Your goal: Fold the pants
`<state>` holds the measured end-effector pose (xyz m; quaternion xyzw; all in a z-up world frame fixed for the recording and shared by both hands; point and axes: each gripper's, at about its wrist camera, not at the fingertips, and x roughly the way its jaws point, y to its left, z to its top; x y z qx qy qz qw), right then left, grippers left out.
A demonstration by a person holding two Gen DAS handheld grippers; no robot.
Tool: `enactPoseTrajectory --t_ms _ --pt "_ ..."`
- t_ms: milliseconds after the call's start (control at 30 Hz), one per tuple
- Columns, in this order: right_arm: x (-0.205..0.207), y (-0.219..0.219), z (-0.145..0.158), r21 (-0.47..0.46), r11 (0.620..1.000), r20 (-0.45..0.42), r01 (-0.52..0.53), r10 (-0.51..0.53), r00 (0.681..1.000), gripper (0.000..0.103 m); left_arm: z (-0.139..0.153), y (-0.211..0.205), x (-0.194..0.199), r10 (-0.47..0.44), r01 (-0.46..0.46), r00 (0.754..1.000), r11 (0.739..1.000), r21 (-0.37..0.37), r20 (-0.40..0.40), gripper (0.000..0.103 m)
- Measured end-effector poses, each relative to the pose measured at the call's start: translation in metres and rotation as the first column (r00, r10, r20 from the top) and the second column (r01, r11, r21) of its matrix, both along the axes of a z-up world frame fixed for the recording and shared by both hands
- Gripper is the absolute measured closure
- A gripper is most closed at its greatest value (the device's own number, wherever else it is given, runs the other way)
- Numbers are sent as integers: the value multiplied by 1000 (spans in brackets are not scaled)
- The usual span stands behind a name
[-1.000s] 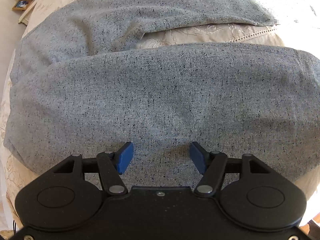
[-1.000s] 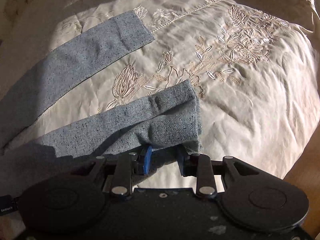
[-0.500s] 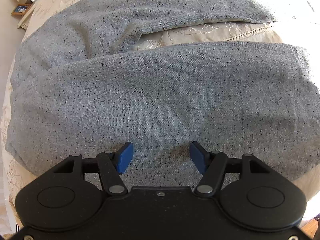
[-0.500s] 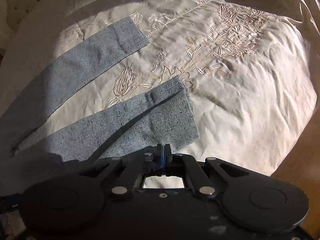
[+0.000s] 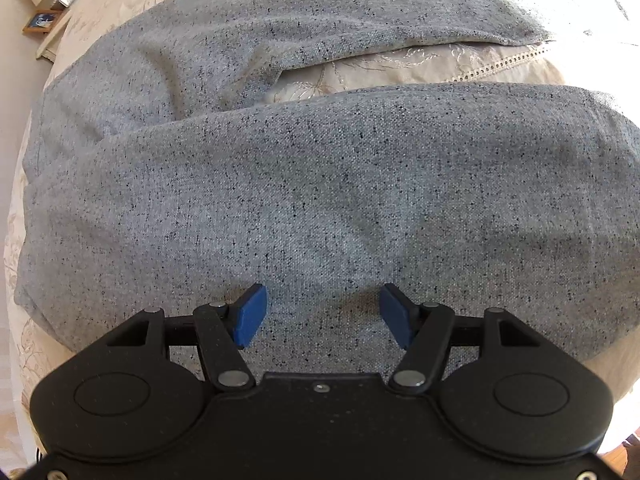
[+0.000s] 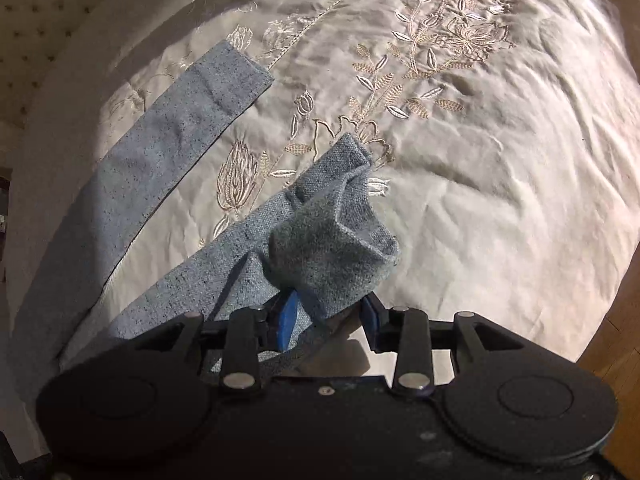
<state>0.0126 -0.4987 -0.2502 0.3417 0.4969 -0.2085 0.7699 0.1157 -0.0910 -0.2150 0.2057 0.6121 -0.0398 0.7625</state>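
Note:
Grey speckled pants (image 5: 320, 184) lie spread on a beige embroidered bedspread (image 6: 480, 200). In the left wrist view the near leg fills the frame and the far leg (image 5: 320, 20) lies behind it. My left gripper (image 5: 322, 312) is open just above the near leg, holding nothing. In the right wrist view both leg ends show: the far leg (image 6: 176, 136) lies flat, and the near leg's cuff (image 6: 332, 252) is lifted and bunched. My right gripper (image 6: 328, 320) has its jaws partly apart with the cuff fabric between them; the grip itself is hidden by the cloth.
A framed picture and small items (image 5: 44, 20) sit on a ledge at the far left of the bed. A tufted headboard (image 6: 52, 12) is at the upper left. Wooden floor (image 6: 624, 360) shows past the bed's right edge.
My right gripper shut on the near leg's cuff, then lifted it; the cuff is now raised and bunched and the jaws stand wider. My left gripper stays open, drifting slightly over the leg.

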Motion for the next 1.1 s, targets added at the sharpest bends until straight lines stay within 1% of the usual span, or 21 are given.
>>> enactPoseTrajectory --t_ms 33,100,167,233,300,333,400,467,533,600,633,733,767,833,900,967,1100 --pt "6 4 3 -29 1000 4 -11 11 1000 67 1 0 0 1 -1 1000 1000 -1 1 36" --pt "9 10 11 -74 997 16 -36 38 999 97 6 1 -1 0 0 1000 1000 -9 7 37" --pt "9 17 22 -121 989 -11 -82 81 997 97 15 4 -4 -6 7 1000 1000 -27 21 38" --pt "-1 23 39 -180 975 -29 -133 130 991 97 25 8 -10 -14 15 999 999 -39 39 38" --pt "-16 25 49 -202 967 -67 -157 146 987 97 34 15 -15 -7 9 999 999 -46 53 38" --pt "-29 24 50 -194 968 -93 -159 143 985 97 37 20 -17 3 0 998 999 -53 55 38" --pt "-43 21 41 -159 977 -141 -145 123 982 97 41 30 -22 32 -28 998 998 -65 52 38" --pt "-53 20 30 -132 983 -163 -124 102 981 97 44 43 -25 65 -61 997 995 -73 47 38" --pt "-54 24 22 -138 983 -181 -117 91 979 97 49 58 -31 102 -97 993 992 -84 52 38" --pt "-46 30 20 -175 977 -190 -126 92 977 97 55 73 -41 152 -146 987 985 -93 61 38" --pt "-42 31 20 -187 974 -190 -127 91 978 96 58 80 -45 177 -170 982 981 -93 63 38" --pt "-36 26 32 -219 973 -84 -71 53 995 92 58 99 -51 237 -232 970 969 -81 58 38" --pt "-32 22 39 -242 969 -50 -40 29 998 84 57 104 -52 249 -245 967 966 -82 52 38" --pt "-24 12 42 -252 968 -59 -19 4 998 74 54 110 -52 258 -255 965 963 -84 38 39" --pt "-22 4 43 -249 968 -82 -11 -10 997 74 50 114 -51 250 -247 968 966 -80 32 39" --pt "-32 0 46 -245 970 -83 11 -32 996 74 48 117 -50 232 -229 972 970 -85 32 38" --pt "-59 7 45 -169 984 -81 55 -70 994 74 43 120 -42 193 -190 981 978 -86 27 39"
